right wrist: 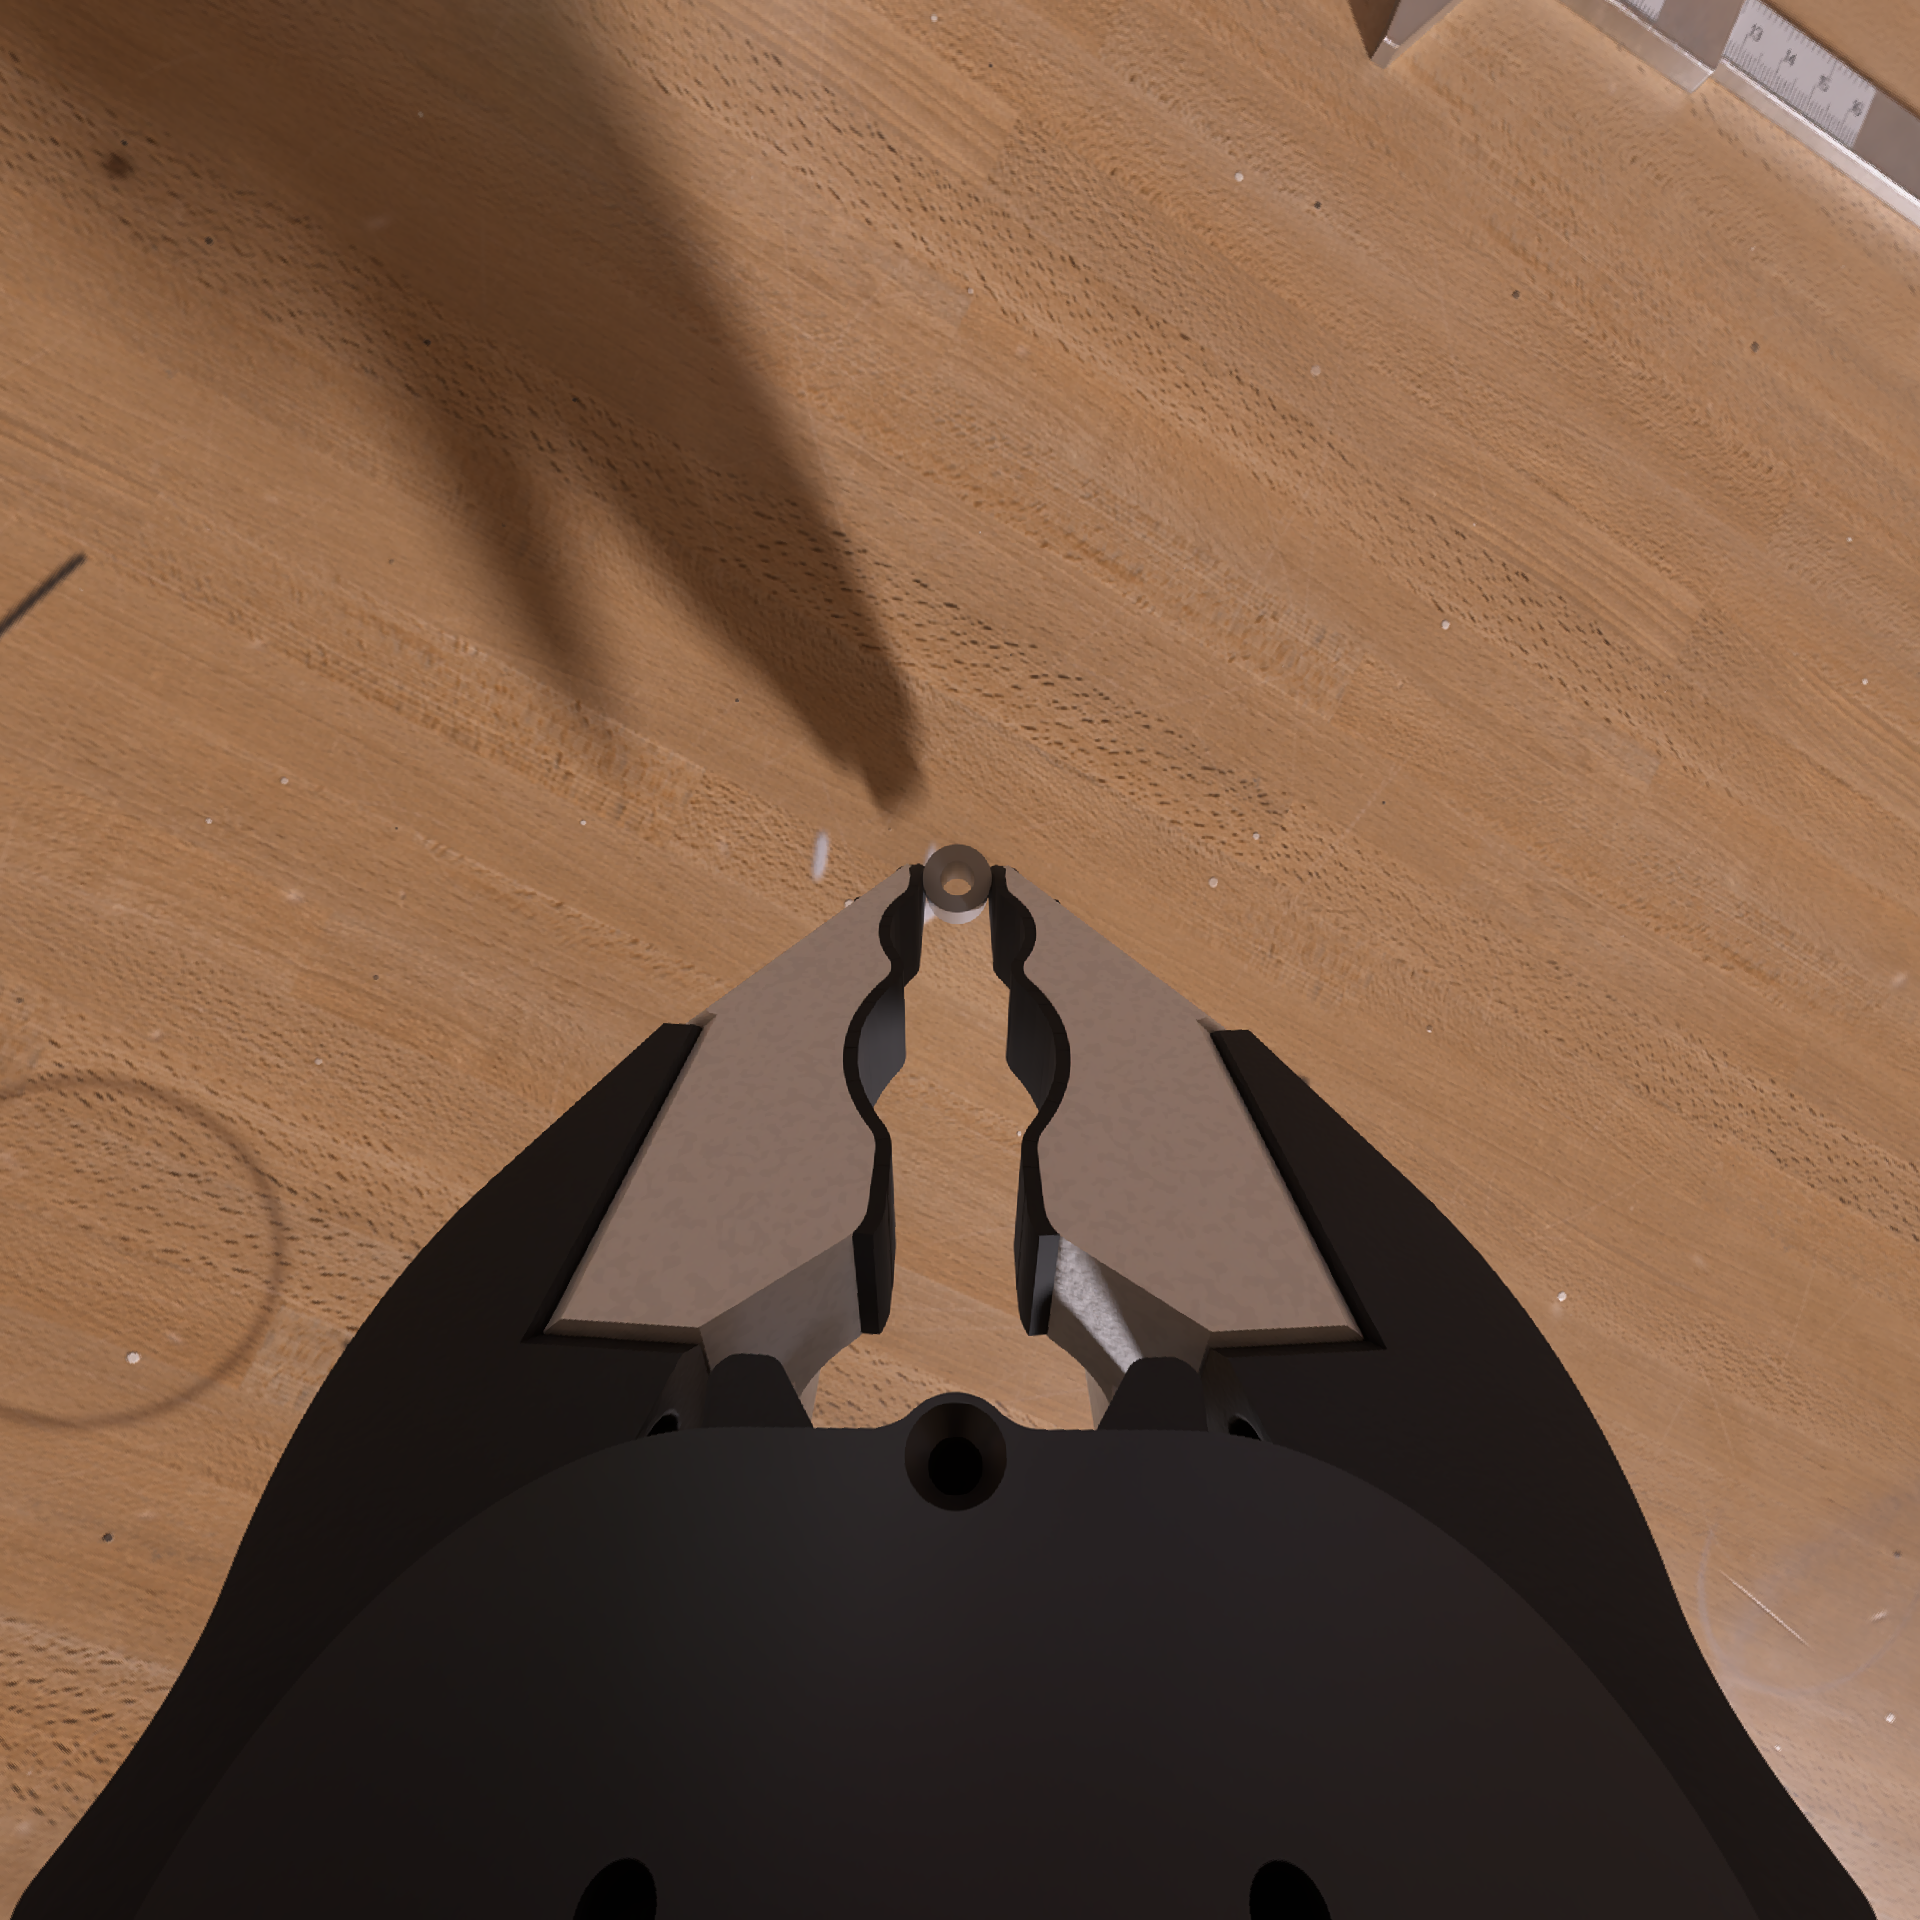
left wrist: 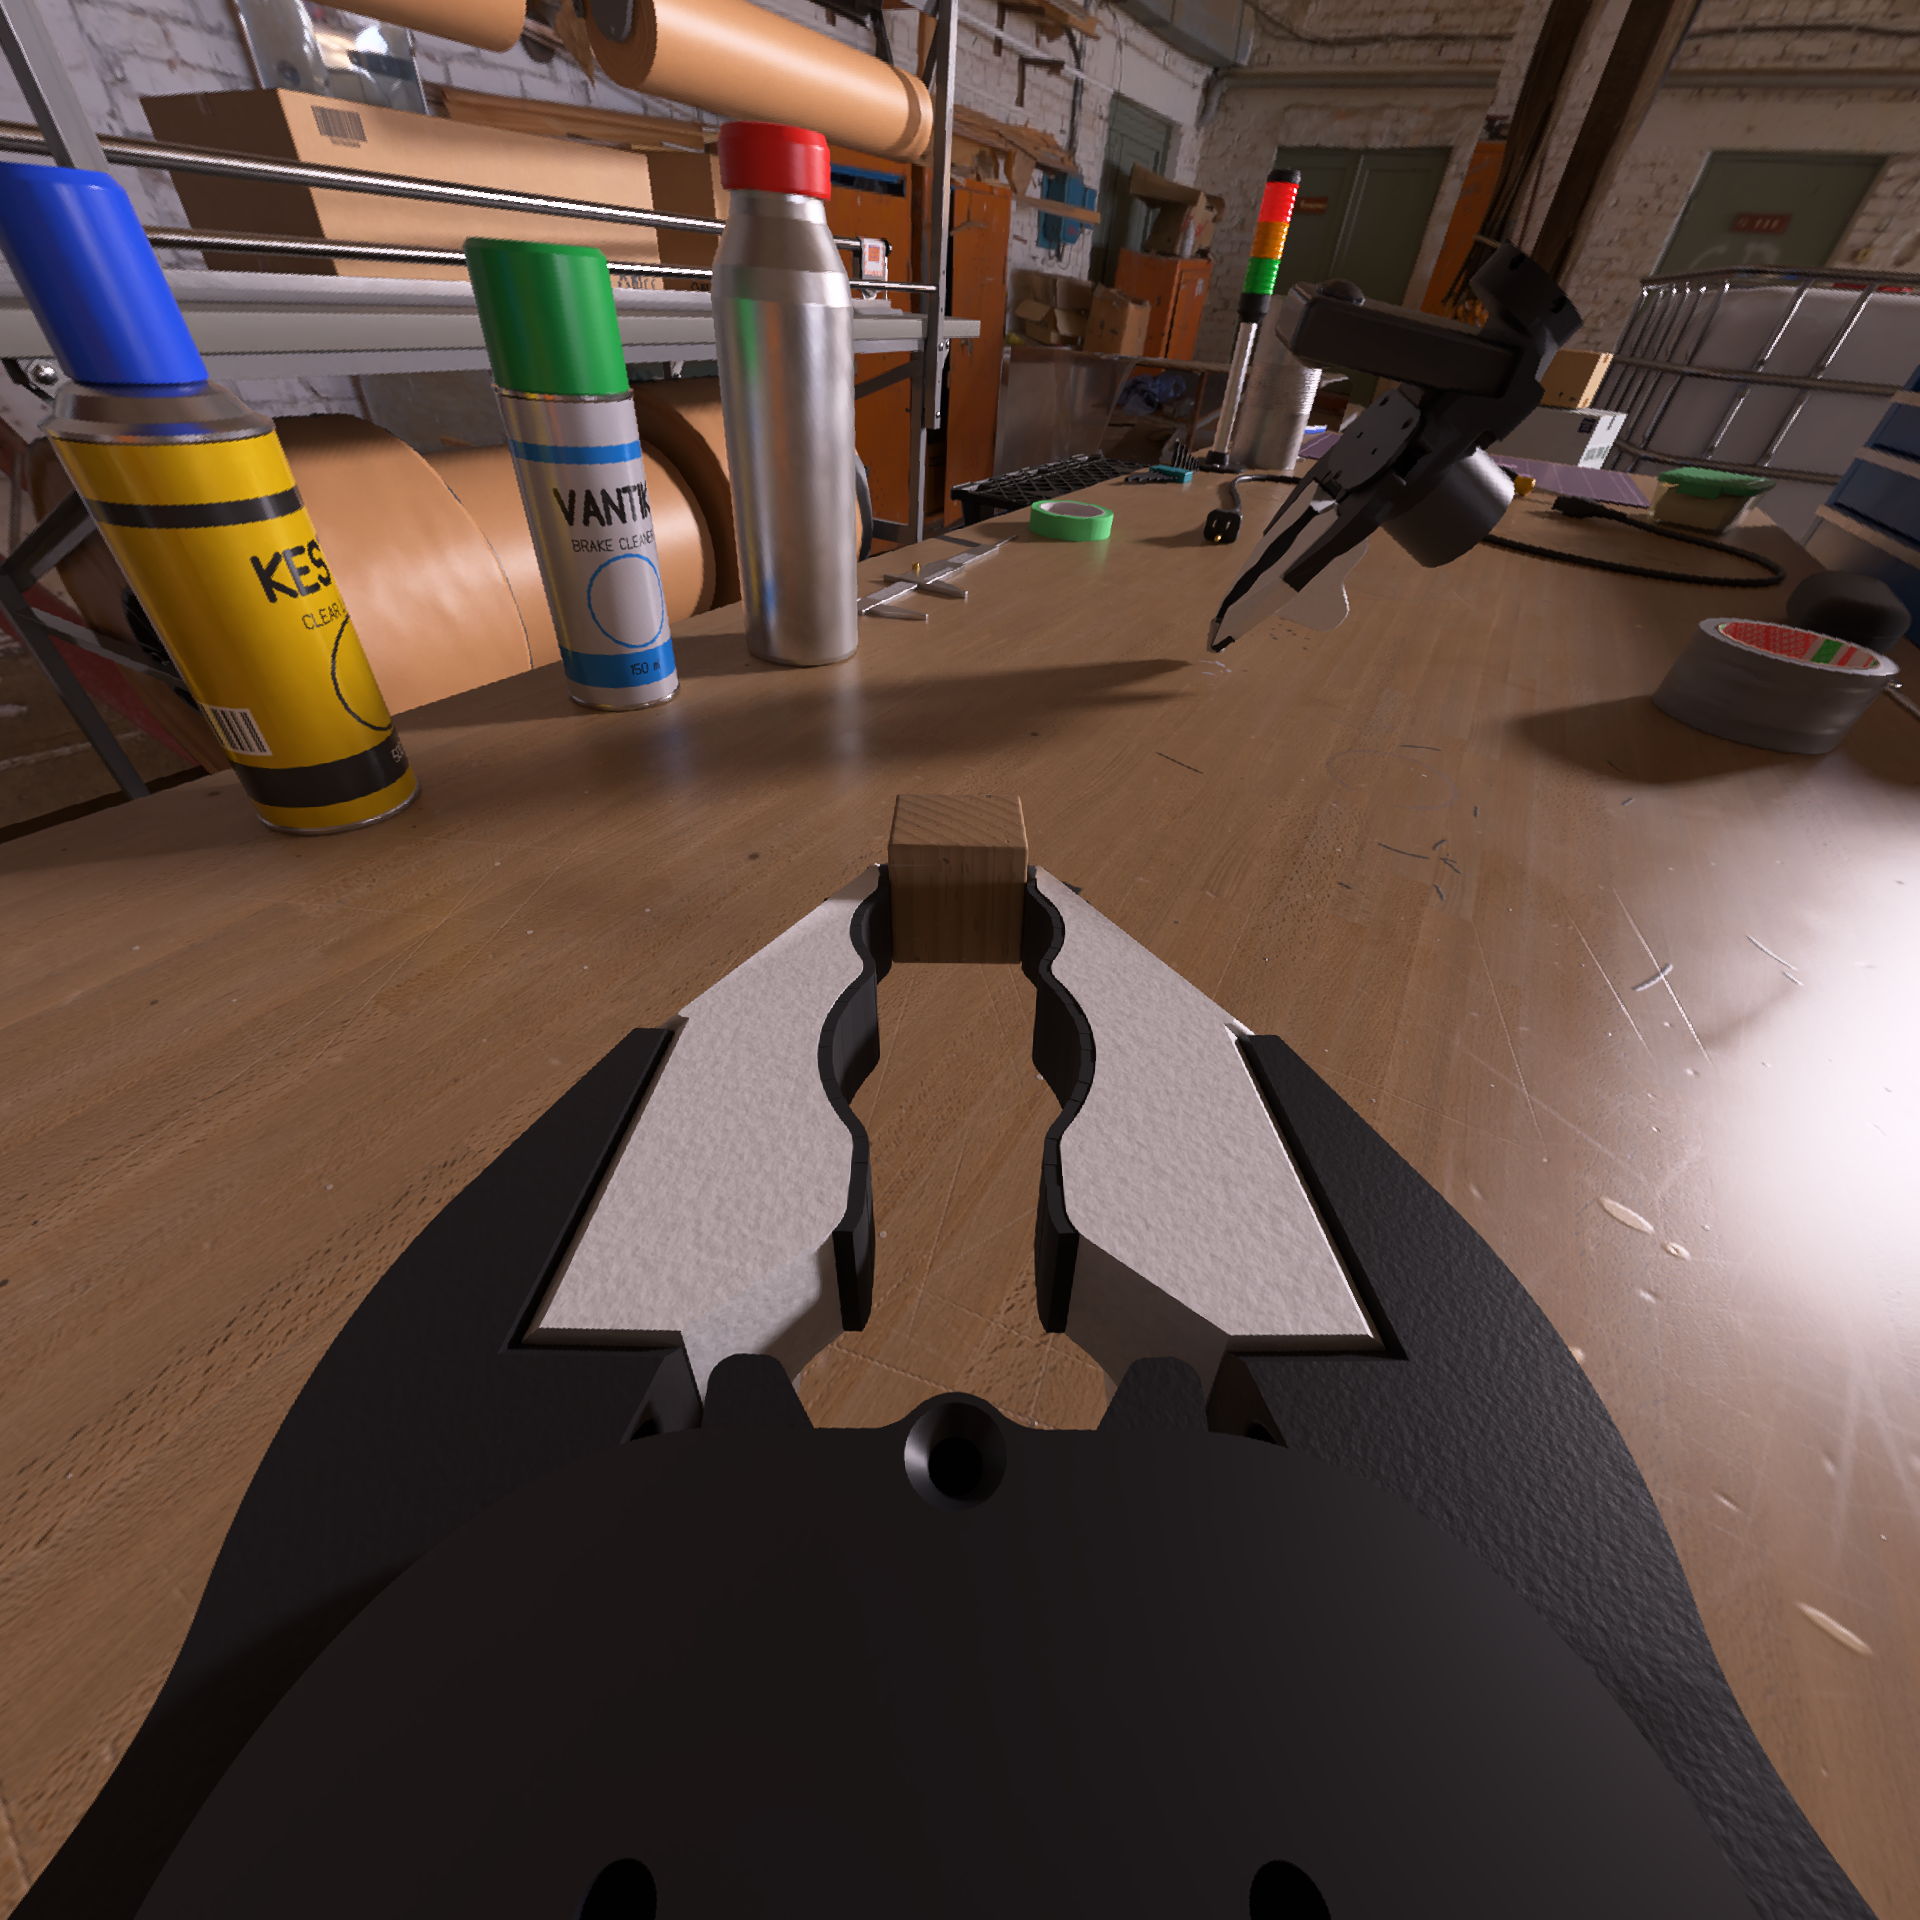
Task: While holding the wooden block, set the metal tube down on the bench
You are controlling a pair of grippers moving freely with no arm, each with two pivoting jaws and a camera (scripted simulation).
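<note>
In the left wrist view my left gripper (left wrist: 957,914) is shut on a small wooden block (left wrist: 957,883), held between the fingertips just above the wooden bench (left wrist: 1351,1039). My right gripper shows farther off in that view (left wrist: 1226,636), tilted steeply down with its tips close to the bench. In the right wrist view my right gripper (right wrist: 957,891) points down at the bench (right wrist: 1351,520) and is shut on a small metal tube (right wrist: 956,883), seen end-on between the fingertips. Its shadow meets the tips, so the tube is at or very near the surface.
Along the left stand a yellow spray can (left wrist: 239,623), a green-capped spray can (left wrist: 592,499) and a metal bottle (left wrist: 790,436). A caliper (left wrist: 925,592) (right wrist: 1766,94), green tape (left wrist: 1072,518), a grey tape roll (left wrist: 1777,691) and a black cable (left wrist: 1621,566) lie farther off.
</note>
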